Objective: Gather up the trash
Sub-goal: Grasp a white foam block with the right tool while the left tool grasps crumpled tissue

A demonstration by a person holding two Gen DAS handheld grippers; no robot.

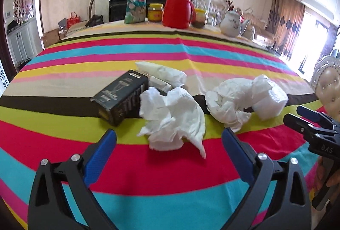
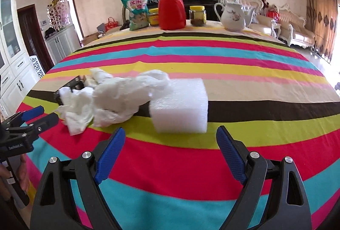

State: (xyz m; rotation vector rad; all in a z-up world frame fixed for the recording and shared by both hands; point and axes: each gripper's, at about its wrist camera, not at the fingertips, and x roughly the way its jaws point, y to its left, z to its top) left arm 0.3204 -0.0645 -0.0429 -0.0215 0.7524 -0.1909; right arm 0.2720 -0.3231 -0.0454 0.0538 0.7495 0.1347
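Trash lies in the middle of the striped tablecloth [image 1: 106,55]. A crumpled white tissue [image 1: 172,117] lies just beyond my open left gripper [image 1: 170,136]. Left of it is a black box [image 1: 121,96], with a white wrapper [image 1: 163,73] behind it. A crumpled white plastic bag [image 1: 231,100] and a white foam block [image 1: 269,102] lie to the right. My right gripper [image 2: 171,134] is open and empty, just short of the foam block [image 2: 180,105]. The plastic bag [image 2: 121,98] and tissue [image 2: 76,111] lie to its left. Each gripper shows at the edge of the other's view.
At the table's far edge stand a teal snack bag [image 1: 136,4], a yellow-lidded jar [image 1: 155,12], a red thermos [image 1: 178,6], a second jar [image 2: 197,15] and a white teapot [image 1: 231,21]. A padded chair [image 1: 327,83] stands at the right.
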